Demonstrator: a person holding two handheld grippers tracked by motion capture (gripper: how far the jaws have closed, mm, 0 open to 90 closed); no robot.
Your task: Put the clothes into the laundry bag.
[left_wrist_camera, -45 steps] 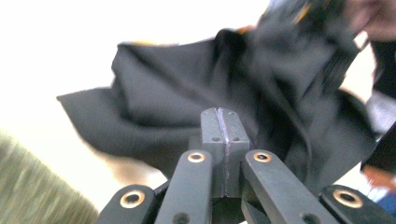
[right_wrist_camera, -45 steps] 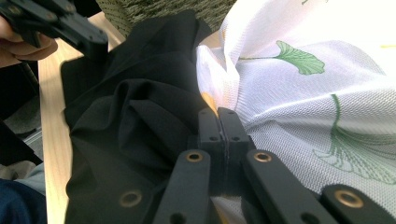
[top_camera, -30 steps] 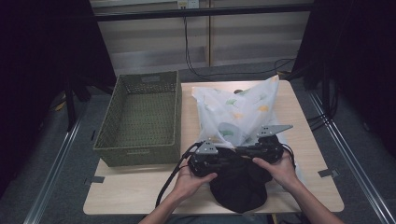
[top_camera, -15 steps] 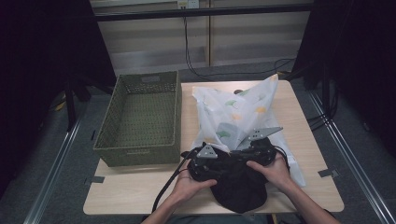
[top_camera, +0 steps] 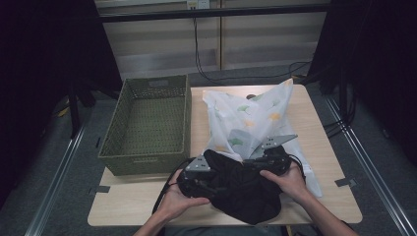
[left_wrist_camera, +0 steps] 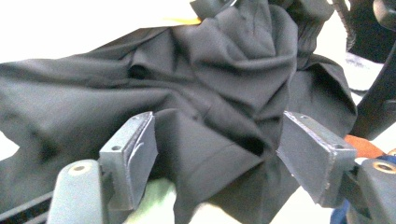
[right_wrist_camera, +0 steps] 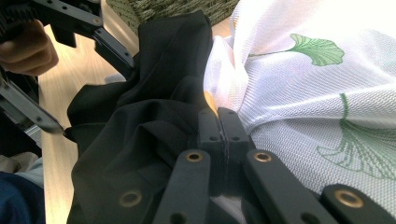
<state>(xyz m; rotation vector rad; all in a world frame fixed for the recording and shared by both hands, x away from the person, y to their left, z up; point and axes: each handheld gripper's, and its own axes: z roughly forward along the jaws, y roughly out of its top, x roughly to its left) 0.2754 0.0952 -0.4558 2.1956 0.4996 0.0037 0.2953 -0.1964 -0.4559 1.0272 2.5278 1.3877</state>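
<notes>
Surface: light wood table point(top_camera: 147, 206), green wicker basket point(top_camera: 147, 125) far left.
L gripper point(left_wrist_camera: 219, 154): just been opening, black cloth point(top_camera: 246, 189) loose between.
R gripper point(right_wrist_camera: 218, 123): clenched on white leaf-print bag point(right_wrist_camera: 322, 79).

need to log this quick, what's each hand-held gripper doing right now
Left hand-held gripper: open, jaws just been opening, black cloth loose between them.
Right hand-held gripper: shut where the black cloth meets the white leaf-print bag.

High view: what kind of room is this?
Probably a recording studio or lab: a small wooden table ringed by black curtains, cables down the back wall, and floor rails.
</notes>
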